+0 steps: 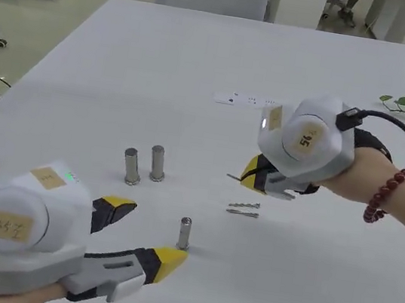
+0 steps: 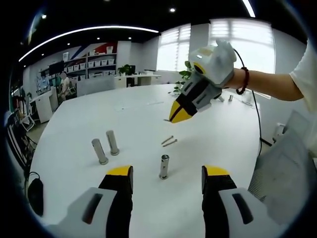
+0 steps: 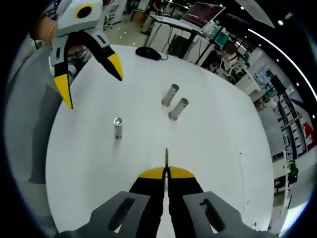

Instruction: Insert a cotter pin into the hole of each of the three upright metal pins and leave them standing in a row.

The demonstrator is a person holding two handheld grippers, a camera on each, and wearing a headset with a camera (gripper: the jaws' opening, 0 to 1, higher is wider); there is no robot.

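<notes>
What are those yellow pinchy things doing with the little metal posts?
A person holds tongs in each hand. The right tongs are shut on a thin cotter pin, held above the white table. The left tongs are open near one upright metal pin. Two more metal pins stand together farther off, and two spare cotter pins lie on the table.

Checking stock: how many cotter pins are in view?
3: two cotter pins lie side by side on the table; a third is held in the right gripper.

White table bears three upright pins, seemingly two cotter pins.
</notes>
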